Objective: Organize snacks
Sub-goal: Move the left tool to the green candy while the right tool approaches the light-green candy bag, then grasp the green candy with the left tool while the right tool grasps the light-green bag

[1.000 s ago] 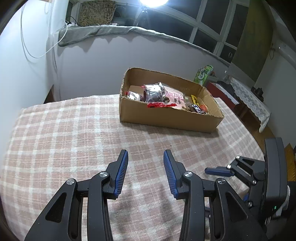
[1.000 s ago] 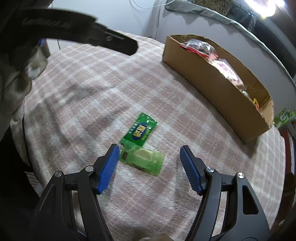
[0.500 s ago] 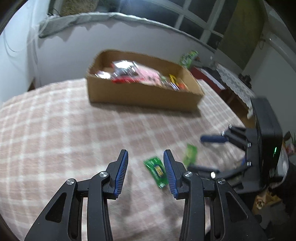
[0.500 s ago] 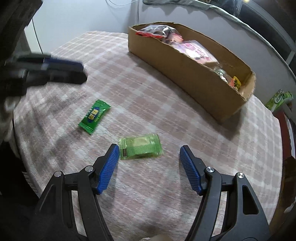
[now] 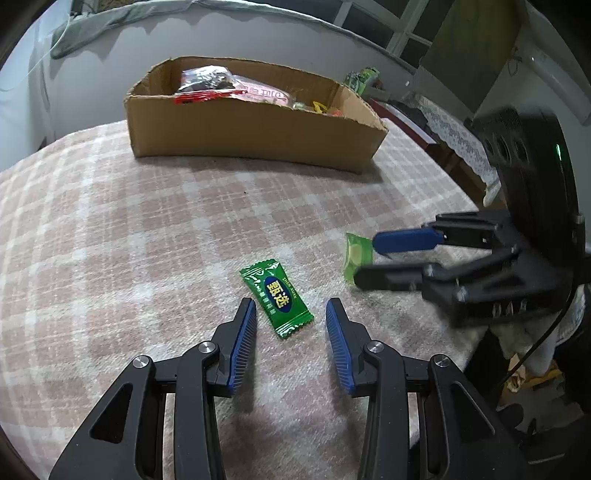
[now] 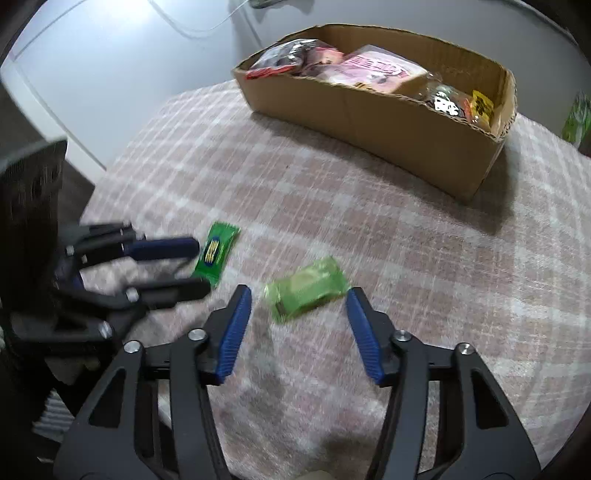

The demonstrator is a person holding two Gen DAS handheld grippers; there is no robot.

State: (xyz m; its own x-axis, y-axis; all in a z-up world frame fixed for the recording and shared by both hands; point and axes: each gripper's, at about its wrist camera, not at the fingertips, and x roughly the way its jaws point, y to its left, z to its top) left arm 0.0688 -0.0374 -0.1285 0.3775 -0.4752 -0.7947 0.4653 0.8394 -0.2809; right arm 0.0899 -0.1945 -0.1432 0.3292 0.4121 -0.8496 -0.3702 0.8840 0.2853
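Standing by the table (image 5: 110, 229) w/ its pink-and-white plaid cloth: both grippers hang low over the near edge, each lined up w/ one green snack.

Left gripper (image 5: 291, 321): jaws spread wide, nothing held. Dark green candy packet (image 5: 276, 297), yellow characters on a blue oval, lies flat on the cloth at the mouth of the gap, closer to the left finger (image 5: 242, 347), no contact that I can make out. From the right wrist cam the same packet (image 6: 216, 254) shows at approx 10 o'clock, between the tips of the left gripper (image 6: 197, 264).

Right gripper (image 6: 299, 308): also wide open, empty. Pale green translucent wrapped snack (image 6: 307, 293) lies tilted on the cloth between the fingertips, nearer the right-side finger (image 6: 364, 343); whether it touches, can't tell — pic is a bit blurred. In the left wrist cam that snack (image 5: 355, 253) sits at approx 3 o'clock, partly behind the right gripper (image 5: 365, 260).

Cardboard box (image 5: 255, 129) stands at 12 o'clock on the far part of the table, well apart from both green snacks. Assorted snack bags (image 6: 373, 70) inside it: pink, red, silver, plus yellow ones at the right end. Behind it, grey wall (image 5: 92, 85) and dark windows (image 5: 373, 22).
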